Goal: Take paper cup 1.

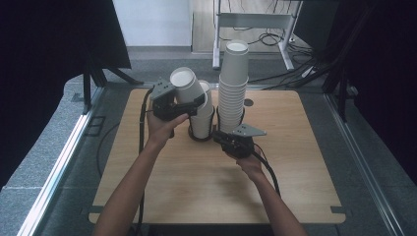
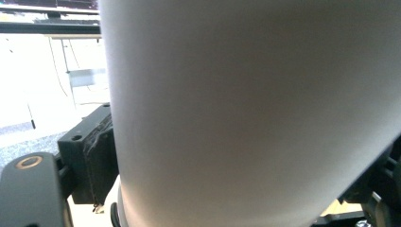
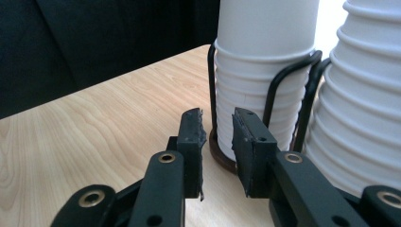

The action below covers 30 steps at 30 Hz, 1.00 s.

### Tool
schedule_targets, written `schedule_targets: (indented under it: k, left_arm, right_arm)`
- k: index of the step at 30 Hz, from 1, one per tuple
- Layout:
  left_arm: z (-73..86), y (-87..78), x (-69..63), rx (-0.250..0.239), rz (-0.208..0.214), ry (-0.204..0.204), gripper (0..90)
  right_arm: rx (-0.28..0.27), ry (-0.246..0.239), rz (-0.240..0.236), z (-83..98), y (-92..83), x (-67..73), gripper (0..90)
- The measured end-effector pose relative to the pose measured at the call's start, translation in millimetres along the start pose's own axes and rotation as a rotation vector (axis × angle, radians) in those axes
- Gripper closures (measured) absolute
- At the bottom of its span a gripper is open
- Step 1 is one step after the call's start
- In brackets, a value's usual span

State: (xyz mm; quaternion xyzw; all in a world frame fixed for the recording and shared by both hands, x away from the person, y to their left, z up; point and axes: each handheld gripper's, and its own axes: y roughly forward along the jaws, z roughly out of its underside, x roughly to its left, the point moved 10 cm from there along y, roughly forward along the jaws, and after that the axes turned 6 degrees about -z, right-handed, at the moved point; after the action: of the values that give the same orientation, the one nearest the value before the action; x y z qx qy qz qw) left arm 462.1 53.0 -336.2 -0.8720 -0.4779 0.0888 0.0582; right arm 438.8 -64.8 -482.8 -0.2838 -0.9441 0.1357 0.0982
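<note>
One paper cup (image 1: 186, 84) pinched in left hand-held gripper (image 1: 173, 104), tilted, mouth up and away, just above the short stack (image 1: 202, 120) in the left wire holder (image 1: 201, 133). Close up in left gripper view: cup wall (image 2: 246, 113) squeezed between the jaws, pad (image 2: 97, 161) pressed on its side. Right hand-held gripper (image 1: 223, 138) low by the holder base, jaws slightly parted with nothing between them; right gripper view looks at the short stack (image 3: 250, 104) and the wire (image 3: 283, 90). Tall stack (image 1: 233, 88) beside it, on the tabletop (image 1: 196, 182).

Handling guess: very light, thin-walled, crushes easily, smooth and a bit slippery. Best grabbed mid-wall or just under the rolled rim, where stiffest; light squeeze only. Nested cups likely to stick together, so steadying the stack low at the base probably needed. Tall stack looks tippy if bumped.
</note>
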Motion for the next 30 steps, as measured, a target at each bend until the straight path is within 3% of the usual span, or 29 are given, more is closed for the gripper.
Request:
schedule_targets:
  k: [2,10,19,30]
  left_arm:
    - [5.4,-3.5,-1.9,0.004,0.008,-0.011,13.2]
    - [29.8,-16.4,-8.9,0.051,0.023,0.019,13.1]
    - [49.7,-28.9,-18.2,0.077,0.053,0.017,13.1]
    - [85.1,-33.9,-20.3,0.111,0.059,-0.023,13.0]
  right_arm:
    - [0.0,0.001,0.006,3.7,-4.9,1.5,71.7]
    - [-0.009,0.022,0.012,18.8,-21.4,8.9,64.7]
    - [-0.018,0.026,0.026,28.6,-34.2,15.3,62.8]
    - [0.014,0.026,0.039,41.9,-36.0,13.9,59.7]
